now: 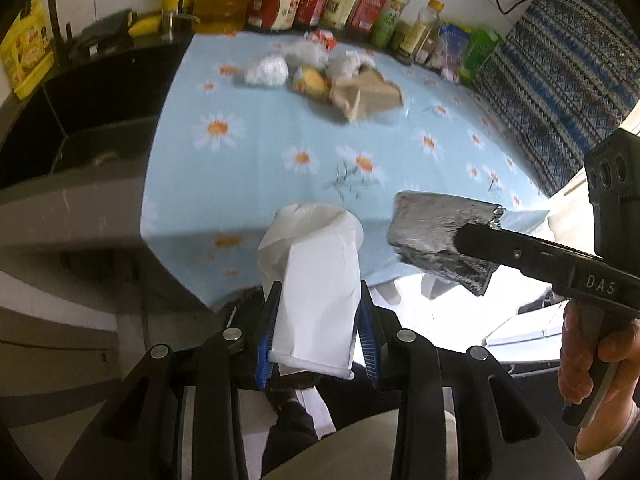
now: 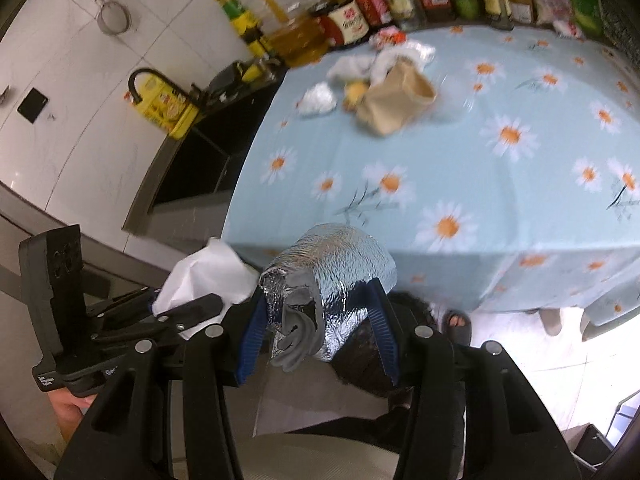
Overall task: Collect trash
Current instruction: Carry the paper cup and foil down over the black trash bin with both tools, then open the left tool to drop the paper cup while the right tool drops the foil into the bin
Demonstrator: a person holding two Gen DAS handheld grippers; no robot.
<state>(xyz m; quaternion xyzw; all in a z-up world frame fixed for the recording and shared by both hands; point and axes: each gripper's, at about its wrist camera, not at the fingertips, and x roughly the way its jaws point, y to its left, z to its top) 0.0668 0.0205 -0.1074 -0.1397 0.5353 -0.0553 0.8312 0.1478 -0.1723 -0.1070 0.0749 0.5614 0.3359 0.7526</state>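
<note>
The left gripper (image 1: 318, 332) is clamped on a white paper bag (image 1: 316, 276). The right gripper (image 2: 320, 332) is clamped on a shiny foil wrap (image 2: 336, 272). Both pieces of trash are up in the air, just past the near edge of the worktop (image 1: 280, 128), close beside each other but not touching. So two bits of trash are already picked up. They are not thrown away yet, and no bin shows in either view, so I cannot tell where they will go. More trash is left on the worktop, far back near the bottles (image 1: 320, 0). There is a brown paper bag (image 1: 368, 94) lying on its side, a white crumpled ball (image 1: 267, 71) next to it, a yellow wrapper (image 1: 312, 80) between them, and some clear plastic (image 1: 308, 52) behind. A small red and white wrapper (image 1: 324, 37) sits right by the bottles. I think the job is only partly done. The two held pieces need dropping off first, then the pile at the back needs picking up.
</note>
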